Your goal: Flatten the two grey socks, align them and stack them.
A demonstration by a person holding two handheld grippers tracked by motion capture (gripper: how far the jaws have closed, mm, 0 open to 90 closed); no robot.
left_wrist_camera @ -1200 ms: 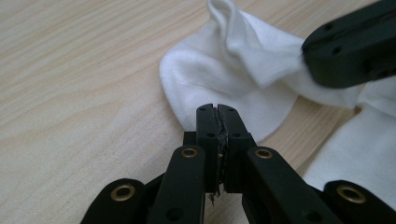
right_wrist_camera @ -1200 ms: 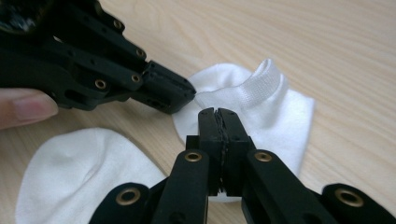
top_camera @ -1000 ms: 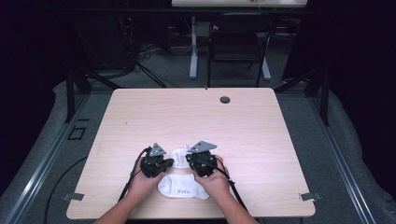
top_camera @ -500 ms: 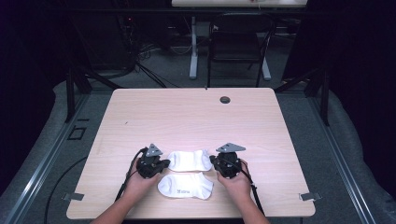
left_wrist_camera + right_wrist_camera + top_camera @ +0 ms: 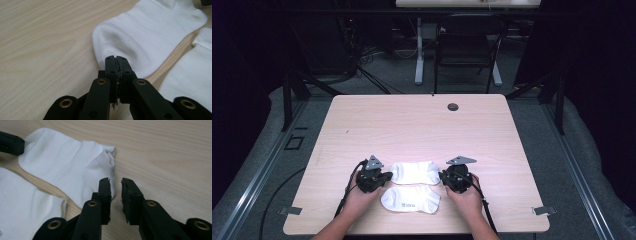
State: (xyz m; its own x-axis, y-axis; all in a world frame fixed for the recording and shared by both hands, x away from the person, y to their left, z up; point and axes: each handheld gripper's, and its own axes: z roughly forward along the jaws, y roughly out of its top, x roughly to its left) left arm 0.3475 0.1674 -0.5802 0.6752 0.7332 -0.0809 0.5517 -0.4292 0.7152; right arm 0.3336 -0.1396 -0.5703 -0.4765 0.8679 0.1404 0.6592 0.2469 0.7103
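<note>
Since a second ago my right gripper [image 5: 443, 176] has slid from the middle of the lower frame out toward the right, drawing the upper sock [image 5: 415, 172] flat, and its jaws have just been opening. In the right gripper view they stand apart with bare wood in the gap; the sock's edge [image 5: 75, 170] lies just beside the left jaw, not pinched. My left gripper [image 5: 388, 176] has kept its place at the sock's left end. In the left gripper view its jaws are pressed together at the sock's rounded end [image 5: 140, 35], with a sliver of something between the pads; whether that is sock fabric I cannot tell. The upper sock lies spread in the lower middle of the high view, between my two grippers. A second white sock [image 5: 410, 198] lies just below it, close beside it, near the wooden table's [image 5: 412, 125] front edge.
</note>
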